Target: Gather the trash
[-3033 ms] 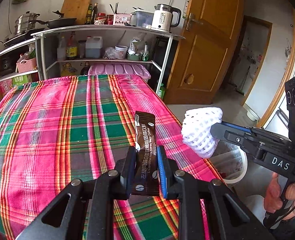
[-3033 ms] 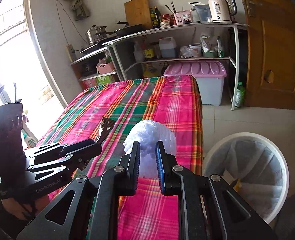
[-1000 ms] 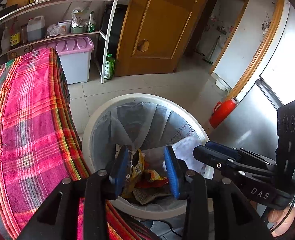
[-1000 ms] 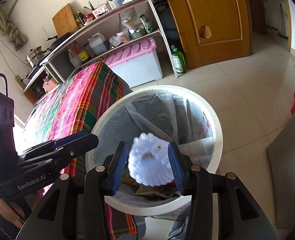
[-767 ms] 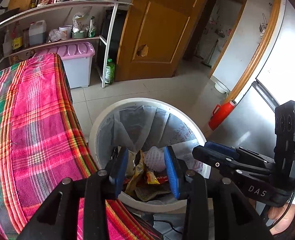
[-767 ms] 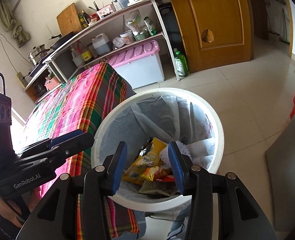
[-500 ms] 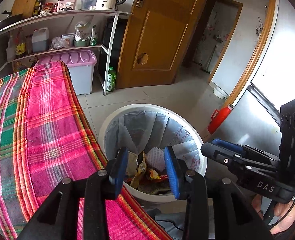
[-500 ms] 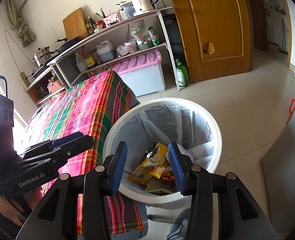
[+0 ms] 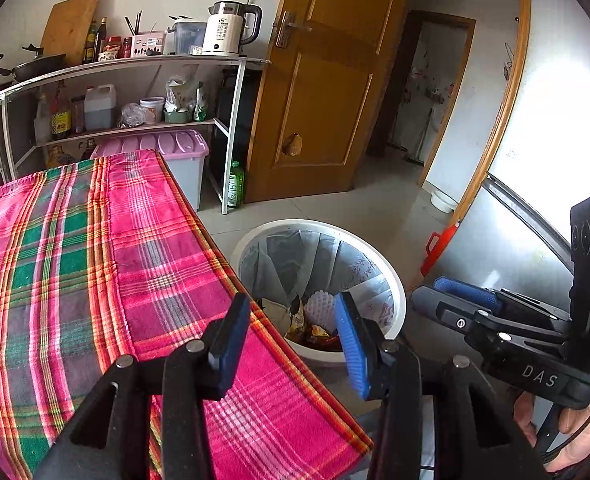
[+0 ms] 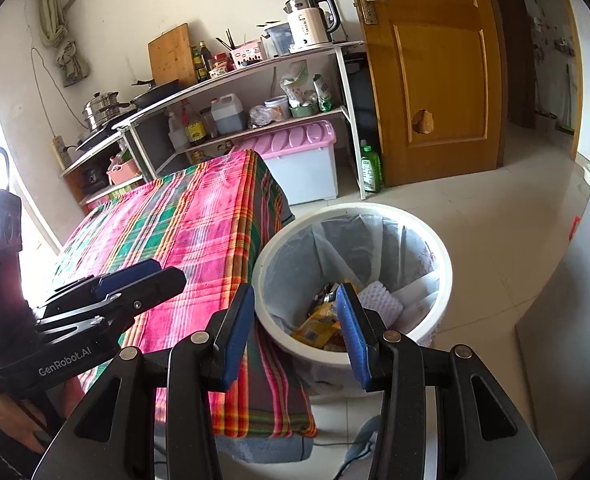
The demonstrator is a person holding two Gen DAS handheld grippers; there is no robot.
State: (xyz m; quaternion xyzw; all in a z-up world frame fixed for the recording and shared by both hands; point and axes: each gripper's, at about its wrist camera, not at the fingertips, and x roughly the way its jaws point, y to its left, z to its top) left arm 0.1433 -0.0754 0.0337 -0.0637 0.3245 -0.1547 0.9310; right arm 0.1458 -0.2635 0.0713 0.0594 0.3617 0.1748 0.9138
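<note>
- We are looking at the trash first: a white foam net sleeve is lying inside the white bin, lower centre of the right wrist view, beside yellow snack wrappers and a dark packet we cannot read.
- In the left wrist view we are seeing the same foam sleeve in the bin, lower centre, partly hidden behind the blue pads.
- The bin is sitting on the tiled floor just beside the corner of the table with the pink plaid cloth.
- We are judging the task as largely done: trash is in the bin, and the stretch of cloth showing in both views is bare.
- What is left we cannot tell; the near end of the table is out of frame, so more trash may be waiting there.
- The left gripper, bottom centre, is opening its jaws; nothing is between them, nothing is being touched, and the bin only shows through the gap.
- The right gripper, bottom centre of its own view, is standing parted about halfway, released, holding nothing and touching nothing.
- We are also seeing each gripper from the other's camera: right one at the lower right, left one at the lower left, both empty.
- Behind, a metal shelf rack with a kettle is filling the upper part, with a wooden door at upper right.
</note>
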